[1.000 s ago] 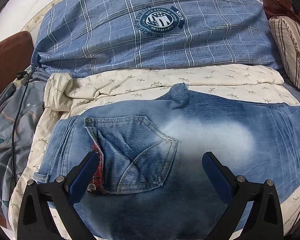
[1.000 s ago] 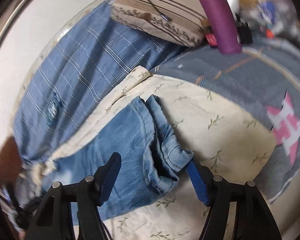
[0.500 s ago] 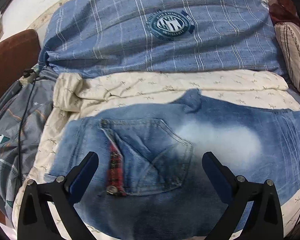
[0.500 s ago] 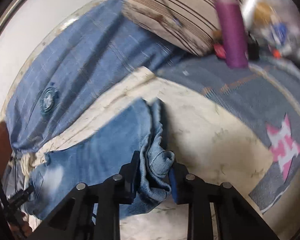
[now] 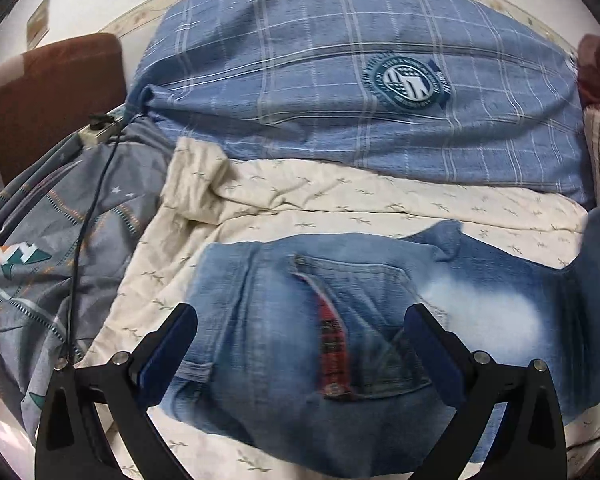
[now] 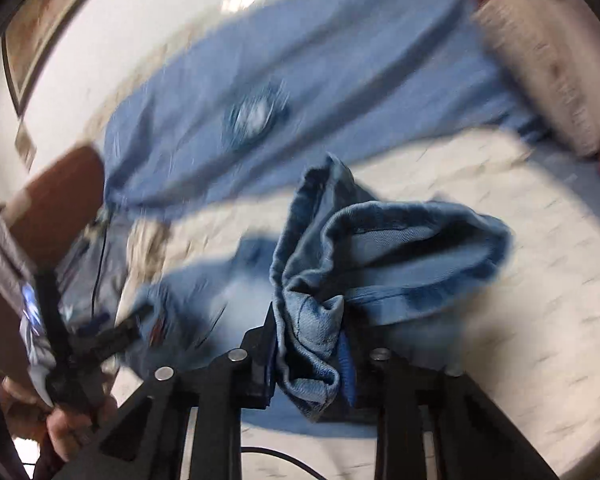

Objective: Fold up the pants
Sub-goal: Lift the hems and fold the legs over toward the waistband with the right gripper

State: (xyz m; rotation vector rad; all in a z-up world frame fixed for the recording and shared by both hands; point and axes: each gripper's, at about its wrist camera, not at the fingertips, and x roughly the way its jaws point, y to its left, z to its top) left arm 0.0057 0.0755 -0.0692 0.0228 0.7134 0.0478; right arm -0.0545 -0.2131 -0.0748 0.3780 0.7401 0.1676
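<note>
the right gripper [image 6: 306,360] is clenched on the bunched leg hems [image 6: 380,248] of the jeans [image 5: 340,320]; its two pads stand close together with denim wadded between them, and the cuff openings flare out past the pads toward one o'clock. this view is heavily blurred, so finer detail of the hold is uncertain. from the hems the cloth runs back and down toward eight o'clock in the right view, to the faded seat, where the left gripper [image 6: 112,332] shows small and dim.

the left gripper [image 5: 300,344] is released, jaws spread wide, hovering over the seat of the jeans; whether the pads touch the cloth cannot be told. between the jaws lies the back pocket [image 5: 364,312] with a red plaid strip [image 5: 332,352] along its edge. the waist end is at nine o'clock in this view, just inside the left pad, and the legs run off toward three o'clock and out of frame.

the jeans lie on a cream sheet [image 5: 300,204], with a blue plaid duvet [image 5: 340,80] beyond at twelve o'clock.

so the long axis runs waist to hem, left gripper to right. as a judgement, the fold turns on carrying the hems along that axis toward the waist, and the right gripper holds the free end; the left is nearer the waist and placed to pin it.
</note>
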